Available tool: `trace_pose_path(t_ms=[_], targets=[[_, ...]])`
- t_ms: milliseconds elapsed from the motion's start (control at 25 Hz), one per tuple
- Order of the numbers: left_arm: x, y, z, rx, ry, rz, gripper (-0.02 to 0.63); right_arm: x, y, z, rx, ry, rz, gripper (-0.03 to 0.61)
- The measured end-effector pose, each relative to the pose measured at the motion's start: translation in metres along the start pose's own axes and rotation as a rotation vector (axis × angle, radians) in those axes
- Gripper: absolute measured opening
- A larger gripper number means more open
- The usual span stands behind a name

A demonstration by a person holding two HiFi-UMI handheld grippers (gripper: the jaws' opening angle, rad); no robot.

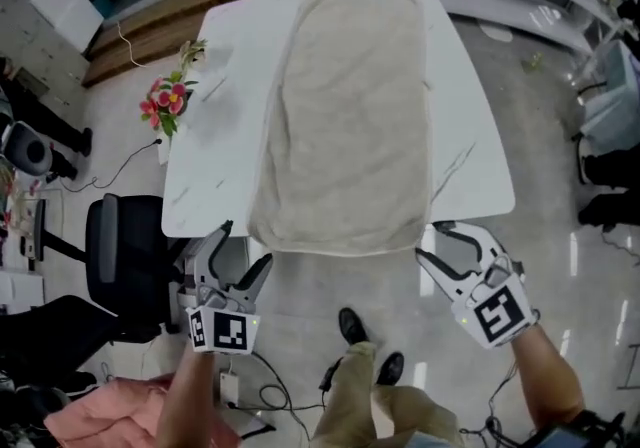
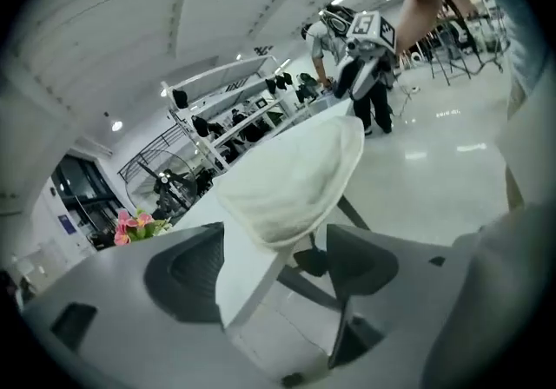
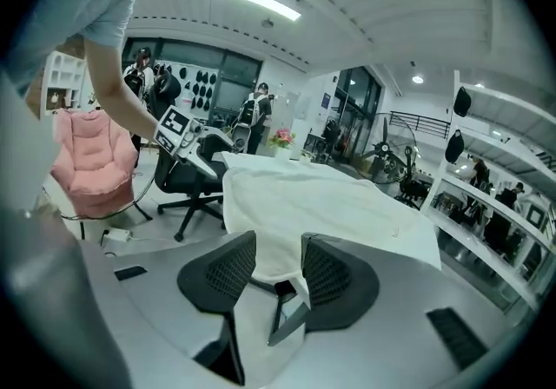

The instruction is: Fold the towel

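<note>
Towel (image 1: 350,116) flat on white table (image 1: 215,166)

Floor: glossy pale grey floor (image 1: 540,136) | Furniture: white rectangular marble-look table (image 1: 215,176); black swivel office chair (image 1: 125,241) just beside it; pink plush armchair (image 3: 85,161) | Decor: pink-and-red flower bunch (image 1: 168,101) on the table's corner | Light: 1 long white ceiling strip light (image 3: 256,1), lit | Walls: dark glass-fronted wall (image 3: 217,75); white open shelving (image 3: 495,205)

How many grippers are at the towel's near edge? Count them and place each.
2. The left gripper is just off the towel's near left corner; the right gripper is at its near right corner. Both are open, and neither grips the cloth. None looks hidden.
</note>
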State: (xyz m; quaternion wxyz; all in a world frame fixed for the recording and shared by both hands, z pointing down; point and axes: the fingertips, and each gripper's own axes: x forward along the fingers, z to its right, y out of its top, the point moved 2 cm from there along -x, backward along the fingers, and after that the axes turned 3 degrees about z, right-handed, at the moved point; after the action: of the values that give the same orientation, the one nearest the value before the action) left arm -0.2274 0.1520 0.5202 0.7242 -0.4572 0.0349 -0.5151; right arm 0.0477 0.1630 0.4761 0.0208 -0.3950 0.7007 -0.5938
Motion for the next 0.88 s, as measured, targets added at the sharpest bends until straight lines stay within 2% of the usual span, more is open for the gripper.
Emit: trace_pose_path(t_ms=[160, 240, 360, 560, 680, 800, 880], targets=[[0.014, -0.02, -0.002, 0.201, 0.047, -0.038, 0.356, 0.001, -0.007, -0.01, 0.005, -0.002, 0.012, 0.169], [0.019, -0.021, 0.0, 0.303, 0.031, -0.041, 0.354, 0.002, -0.01, -0.014, -0.006, 0.004, -0.001, 0.169], [0.024, -0.02, 0.011, 0.398, -0.024, -0.037, 0.348, 0.001, -0.012, -0.019, -0.034, 0.019, -0.013, 0.169], [0.029, -0.018, 0.015, 0.442, -0.061, -0.022, 0.288, 0.003, -0.009, -0.026, -0.13, 0.071, 0.016, 0.2], [0.034, -0.018, 0.017, 0.479, -0.084, -0.011, 0.243, 0.01, -0.014, -0.031, -0.229, 0.092, -0.005, 0.233], [0.031, -0.022, 0.014, 0.477, -0.09, 0.001, 0.144, 0.022, -0.023, -0.036, -0.362, 0.099, -0.05, 0.272], [0.029, -0.023, 0.013, 0.47, -0.095, 0.001, 0.136, 0.028, -0.028, -0.036, -0.454, 0.088, -0.076, 0.275]])
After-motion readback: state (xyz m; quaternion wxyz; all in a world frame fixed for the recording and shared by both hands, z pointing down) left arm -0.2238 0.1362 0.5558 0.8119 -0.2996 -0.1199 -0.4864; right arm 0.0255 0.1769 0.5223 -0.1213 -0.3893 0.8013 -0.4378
